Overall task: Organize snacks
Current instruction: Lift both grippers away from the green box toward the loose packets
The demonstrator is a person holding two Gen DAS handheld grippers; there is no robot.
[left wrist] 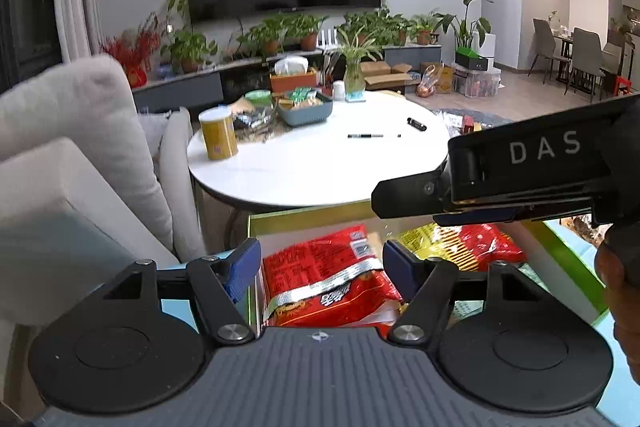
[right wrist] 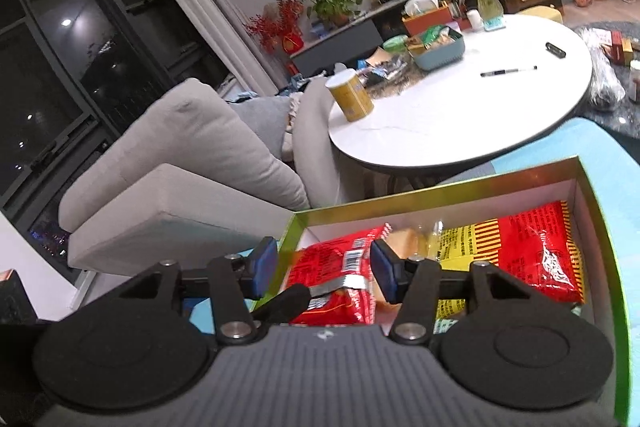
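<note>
A green-rimmed box (left wrist: 304, 211) (right wrist: 440, 187) with a white inside lies on a light blue surface just below both grippers. A red snack packet (left wrist: 320, 267) (right wrist: 340, 263) lies at its left end, with a yellow packet (right wrist: 460, 239) and a second red packet (right wrist: 536, 255) to the right. My left gripper (left wrist: 322, 267) hovers open over the left red packet, and its blue pads touch nothing. My right gripper (right wrist: 324, 269) also stands open above that packet, straddling the box's left wall. Its black body (left wrist: 540, 155) crosses the right side of the left wrist view.
A round white table (left wrist: 320, 171) (right wrist: 460, 115) stands beyond the box, with a yellow can (left wrist: 218, 135), a blue-grey basket of snacks (left wrist: 306, 111) and a pen (left wrist: 366, 136) on it. A grey sofa (left wrist: 80, 147) is at the left.
</note>
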